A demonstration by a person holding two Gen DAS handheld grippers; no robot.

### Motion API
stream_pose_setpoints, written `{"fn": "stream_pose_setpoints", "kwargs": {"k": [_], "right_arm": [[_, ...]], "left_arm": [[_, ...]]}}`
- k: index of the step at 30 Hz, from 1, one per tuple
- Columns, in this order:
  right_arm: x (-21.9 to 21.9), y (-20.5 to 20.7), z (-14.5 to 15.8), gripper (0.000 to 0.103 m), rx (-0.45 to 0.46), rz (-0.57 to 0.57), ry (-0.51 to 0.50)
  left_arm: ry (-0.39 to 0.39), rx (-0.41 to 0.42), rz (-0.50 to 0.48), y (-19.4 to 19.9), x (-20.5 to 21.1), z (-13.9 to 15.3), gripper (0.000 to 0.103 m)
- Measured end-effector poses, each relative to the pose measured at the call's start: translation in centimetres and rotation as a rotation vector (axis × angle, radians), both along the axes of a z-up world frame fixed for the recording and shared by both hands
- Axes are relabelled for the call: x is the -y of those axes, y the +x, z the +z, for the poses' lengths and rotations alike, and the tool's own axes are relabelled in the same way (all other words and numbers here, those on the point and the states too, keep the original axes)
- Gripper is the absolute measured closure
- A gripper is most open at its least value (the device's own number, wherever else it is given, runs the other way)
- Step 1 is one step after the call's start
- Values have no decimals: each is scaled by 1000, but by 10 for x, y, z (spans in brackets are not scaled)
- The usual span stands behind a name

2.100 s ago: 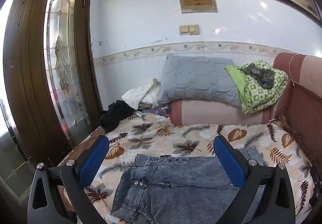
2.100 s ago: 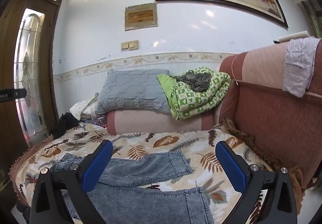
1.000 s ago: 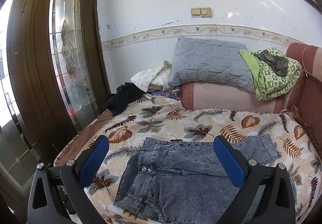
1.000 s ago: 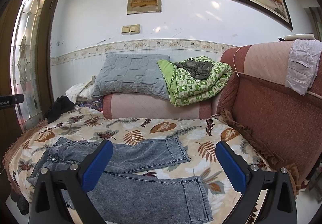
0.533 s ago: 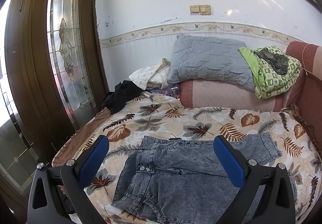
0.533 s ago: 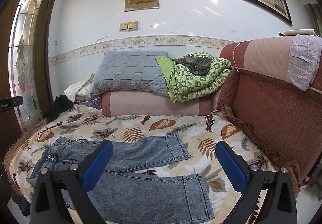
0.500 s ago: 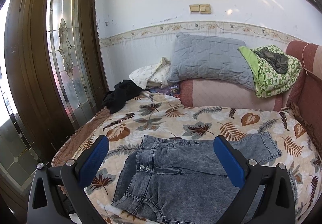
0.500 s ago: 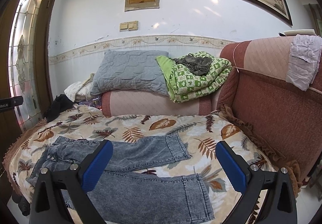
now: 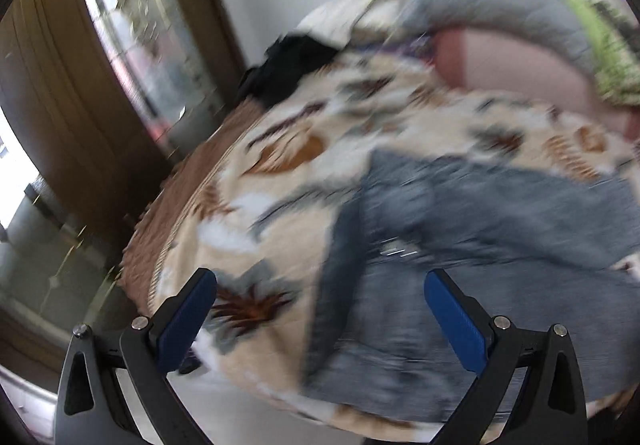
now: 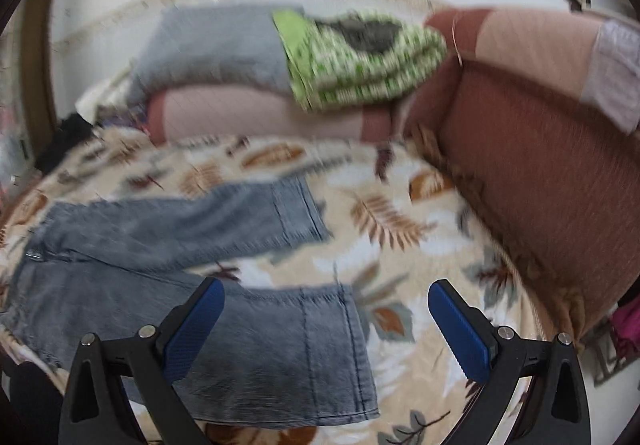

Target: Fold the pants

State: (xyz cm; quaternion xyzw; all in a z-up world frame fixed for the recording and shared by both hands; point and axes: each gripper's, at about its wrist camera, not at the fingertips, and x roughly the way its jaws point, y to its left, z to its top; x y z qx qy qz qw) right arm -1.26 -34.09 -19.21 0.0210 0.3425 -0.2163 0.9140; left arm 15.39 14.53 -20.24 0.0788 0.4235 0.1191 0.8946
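Below both wide-open, empty tongs, left tongs (image 9: 320, 319) and right tongs (image 10: 326, 321), the jeans (image 10: 168, 245) lie flat.

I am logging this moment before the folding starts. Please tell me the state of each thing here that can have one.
jeans: unfolded, spread flat on the leaf-print blanket, legs apart
left claw: open, holding nothing
right claw: open, holding nothing
green blanket: folded, lying on the gray pillow
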Motion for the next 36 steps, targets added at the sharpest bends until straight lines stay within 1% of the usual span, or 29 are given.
{"fn": "stream_pose_setpoints", "kwargs": {"k": [3, 5, 9, 11, 13, 15, 18, 19, 21, 24, 26, 27, 28, 29, 30, 31, 32, 33, 34, 35, 36], "right_arm": [[11, 14, -15, 0, -39, -15, 42], [13, 26, -22, 0, -53, -4, 58], [12, 56, -37, 0, -98, 15, 62], [12, 74, -43, 0, -107, 24, 84], [12, 87, -47, 0, -111, 28, 103], [12, 99, -50, 0, -112, 34, 114], [14, 119, -55, 0, -123, 45, 110], [16, 125, -55, 0, -113, 40, 105], [26, 139, -56, 0, -109, 41, 127], [45, 160, -56, 0, -96, 19, 167], [58, 174, -57, 0, -91, 6, 179], [64, 182, -57, 0, -92, -3, 176], [69, 189, -57, 0, -95, -12, 170], [73, 197, -58, 0, -98, -20, 163], [77, 204, -59, 0, -100, -23, 157], [81, 211, -59, 0, -102, -23, 151], [85, 219, -60, 0, -104, -23, 143], [88, 225, -60, 0, -104, -24, 140], [92, 231, -60, 0, -104, -24, 143], [98, 239, -59, 0, -101, -20, 159], [105, 246, -58, 0, -92, -14, 177]], "left_arm": [[17, -53, 54, 23, -33, -17, 0], [3, -76, 78, 42, -52, -22, 0], [-50, -107, 114, 85, -79, -30, 0], [-91, -135, 126, 110, -82, -34, 0], [-144, -155, 119, 135, -82, -38, 0], [-168, -177, 121, 160, -75, -43, 0], [-213, -202, 84, 195, -57, -51, 0], [-222, -207, 77, 204, -52, -53, 0], [-251, -233, 55, 227, -40, -60, 0], [-298, -282, 54, 259, -30, -76, 0], [-336, -342, 42, 279, -22, -93, 0], [-351, -357, 45, 283, -21, -98, 2], [-364, -371, 45, 287, -18, -103, 4], [-369, -385, 38, 291, -14, -108, 12], [-367, -394, 34, 292, -11, -112, 24], [-382, -403, 27, 294, -9, -116, 34], [-406, -408, 19, 295, -9, -118, 51], [-425, -408, 12, 296, -8, -119, 53], [-416, -399, 7, 295, -5, -118, 55], [-411, -393, -7, 296, -2, -117, 64], [-409, -393, -20, 296, 1, -117, 68]]}}
